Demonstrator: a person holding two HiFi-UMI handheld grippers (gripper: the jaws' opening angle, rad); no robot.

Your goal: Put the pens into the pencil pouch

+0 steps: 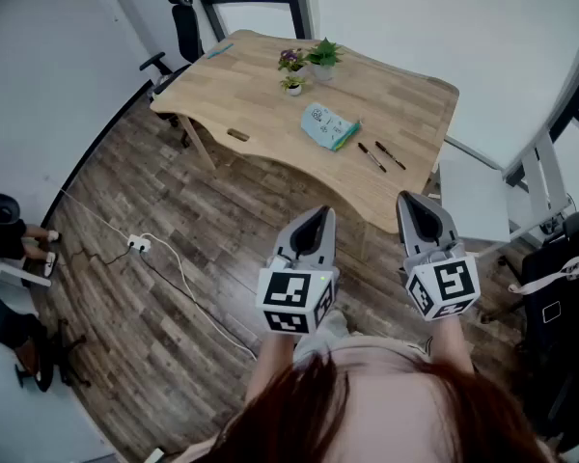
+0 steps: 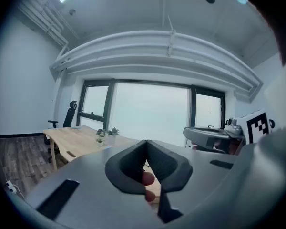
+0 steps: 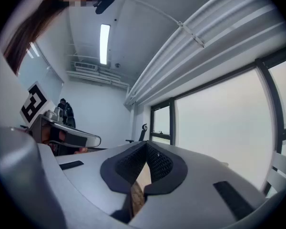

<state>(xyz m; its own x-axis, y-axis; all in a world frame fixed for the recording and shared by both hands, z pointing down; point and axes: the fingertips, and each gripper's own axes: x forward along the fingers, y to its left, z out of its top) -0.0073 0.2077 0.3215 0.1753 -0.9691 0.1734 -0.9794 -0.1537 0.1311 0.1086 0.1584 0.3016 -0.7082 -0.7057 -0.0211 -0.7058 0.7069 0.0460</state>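
Pens (image 1: 372, 157) (two, dark) lie beside teal pouch (image 1: 326, 126); left tongs (image 1: 324, 210), right tongs (image 1: 407, 199) closed.

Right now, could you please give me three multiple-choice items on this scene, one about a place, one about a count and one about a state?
1. In the head view, where do the pens lie relative to the pouch?
A. On the table, to the pouch's right
B. Inside the pouch
C. On the floor

2. How many pens lie beside the pouch?
A. One
B. Two
C. Four

3. How do the jaws of the left gripper stand?
A. Wide apart
B. Closed on a pen
C. Closed, holding nothing

Answers:
1 A: both pens rest on the bare wood just right of the teal pouch.
2 B: two dark pens lie side by side there.
3 C: in the left gripper view the jaw tips meet, and both pens are on the table.
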